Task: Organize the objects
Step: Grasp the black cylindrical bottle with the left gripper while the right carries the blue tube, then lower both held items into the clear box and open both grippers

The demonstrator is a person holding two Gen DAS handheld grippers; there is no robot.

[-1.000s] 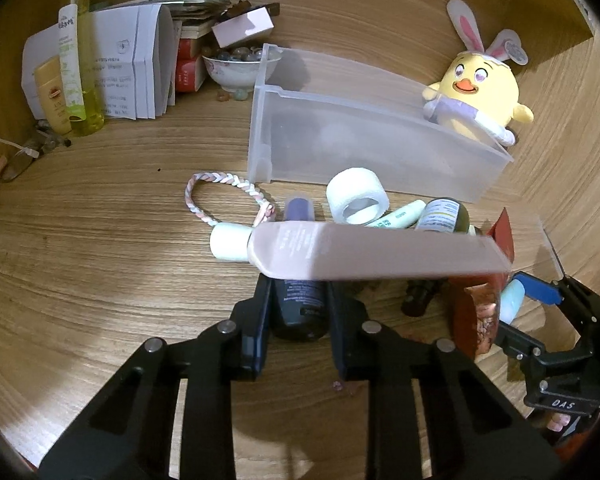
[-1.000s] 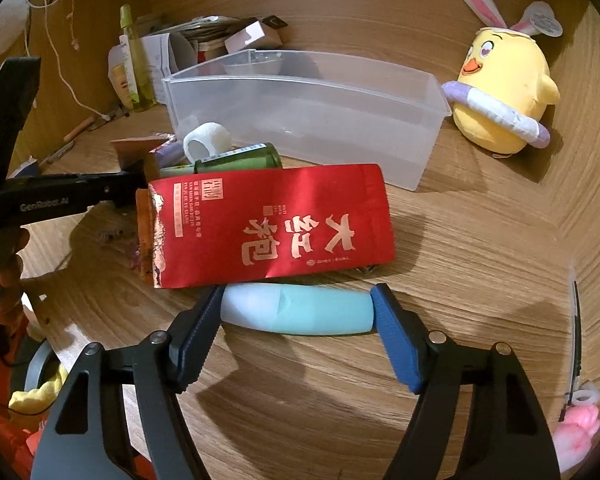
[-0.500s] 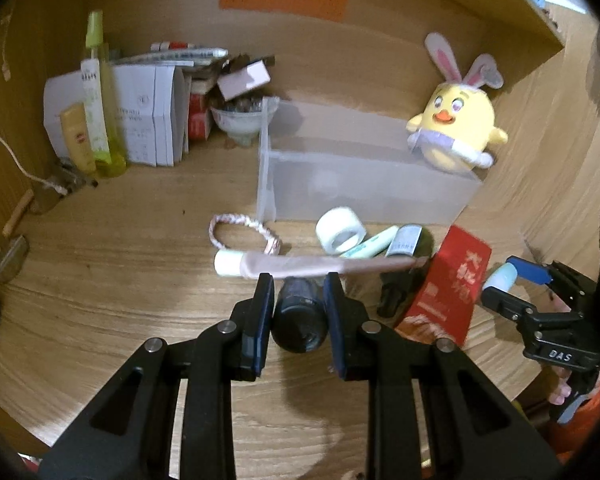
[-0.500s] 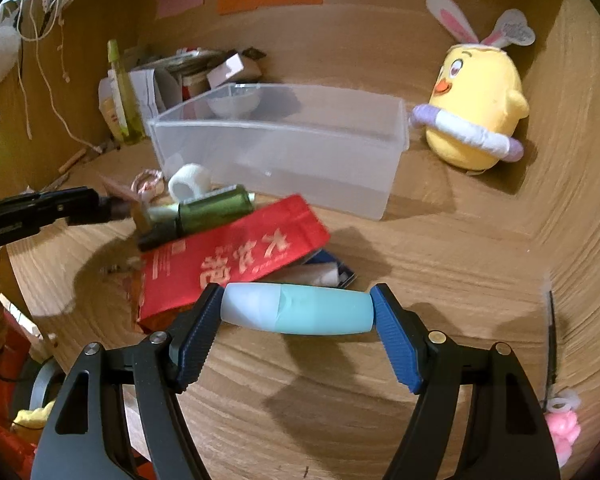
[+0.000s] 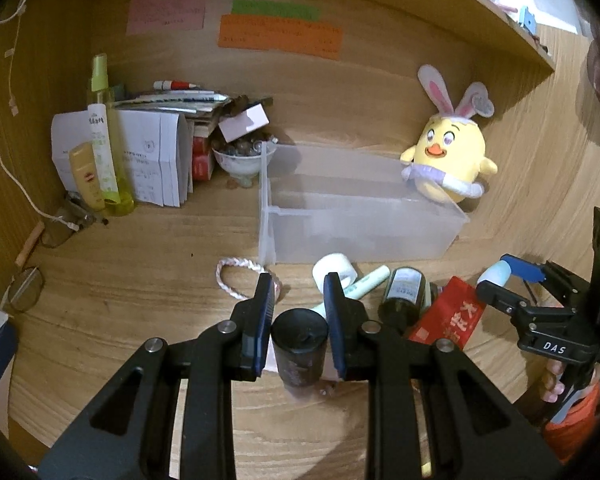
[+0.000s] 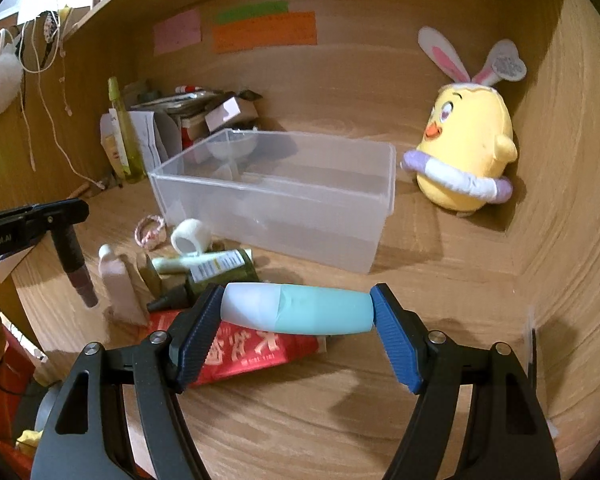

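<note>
"DAS" on the right tool's black body [image 5: 555, 347] (white letters), "GenRobot.AI", partly cut off, on the left tool's arm [image 6: 4, 238]

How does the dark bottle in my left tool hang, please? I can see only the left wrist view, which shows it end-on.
Observer: In the right wrist view, the dark bottle slants down below the left tool. Its brownish lower end seems clear of the desk.
Operator: Thank you. What is the right tool holding? I see only a pale tip.
Observer: The right tool grips a white-and-teal tube by its two ends, crosswise, above the red packet.
</note>
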